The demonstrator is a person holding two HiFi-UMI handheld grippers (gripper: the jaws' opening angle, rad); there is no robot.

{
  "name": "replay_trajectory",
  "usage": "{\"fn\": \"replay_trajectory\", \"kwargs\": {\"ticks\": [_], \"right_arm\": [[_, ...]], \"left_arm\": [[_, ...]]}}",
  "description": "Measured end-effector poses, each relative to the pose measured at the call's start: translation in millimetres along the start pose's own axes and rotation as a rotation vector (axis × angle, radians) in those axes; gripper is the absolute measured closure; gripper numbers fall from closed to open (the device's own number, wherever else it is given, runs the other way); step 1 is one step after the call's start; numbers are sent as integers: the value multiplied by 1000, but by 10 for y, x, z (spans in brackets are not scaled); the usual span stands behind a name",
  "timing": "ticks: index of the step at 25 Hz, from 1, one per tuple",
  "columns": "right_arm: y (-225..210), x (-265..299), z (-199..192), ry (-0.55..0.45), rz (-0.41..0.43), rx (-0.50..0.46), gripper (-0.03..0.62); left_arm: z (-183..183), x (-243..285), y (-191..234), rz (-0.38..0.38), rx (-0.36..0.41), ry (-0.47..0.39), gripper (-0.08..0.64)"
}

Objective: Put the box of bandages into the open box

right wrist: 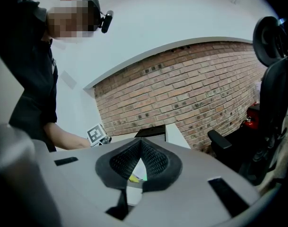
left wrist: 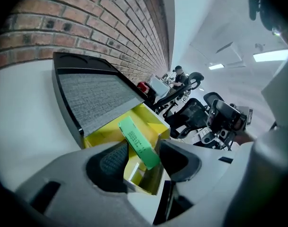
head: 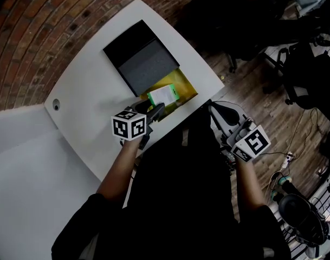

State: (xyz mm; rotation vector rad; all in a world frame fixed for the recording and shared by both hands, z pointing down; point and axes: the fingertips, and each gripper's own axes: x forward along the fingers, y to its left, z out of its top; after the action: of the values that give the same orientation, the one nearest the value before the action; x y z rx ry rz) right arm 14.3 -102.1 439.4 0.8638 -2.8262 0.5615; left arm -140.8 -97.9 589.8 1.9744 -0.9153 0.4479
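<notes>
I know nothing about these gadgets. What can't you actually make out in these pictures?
- Floor of the yellow box: in the left gripper view the left gripper's open jaws hide it, so whether the green bandage box rests on it is unclear.
- Print on that box: too small in every view.
- Right gripper view: the right gripper's shut jaws cover most of both boxes.

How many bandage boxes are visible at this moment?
1. The green-and-white bandage box leans tilted in the yellow interior of the open box, between the parted jaws of the left gripper. More could be hidden deeper inside.
</notes>
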Motion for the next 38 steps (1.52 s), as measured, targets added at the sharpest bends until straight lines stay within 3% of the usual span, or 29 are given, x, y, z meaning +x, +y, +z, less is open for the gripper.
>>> {"fn": "replay_trajectory", "kwargs": {"ticks": [10, 17, 22, 25, 29, 34, 38], "right_arm": [[70, 53, -7, 3, 14, -5, 586], [52, 14, -23, 7, 4, 1, 586], [98, 74, -30, 7, 18, -4, 586], [112, 84, -25, 5, 22, -7, 586], [90, 54, -31, 9, 17, -10, 586], [86, 41, -10, 4, 16, -13, 586], [107, 59, 12, -1, 19, -21, 586]], "left_arm": [[-73, -42, 14, 11, 25, 33, 350], [-43, -44, 31, 103, 216, 90, 306], [-82, -28, 44, 199, 427, 141, 288], [-97, -26, 22, 236, 503, 151, 284], [-45, -57, 18, 252, 530, 129, 282], [121, -116, -42, 206, 503, 48, 284], [234, -199, -122, 177, 545, -22, 284]]}}
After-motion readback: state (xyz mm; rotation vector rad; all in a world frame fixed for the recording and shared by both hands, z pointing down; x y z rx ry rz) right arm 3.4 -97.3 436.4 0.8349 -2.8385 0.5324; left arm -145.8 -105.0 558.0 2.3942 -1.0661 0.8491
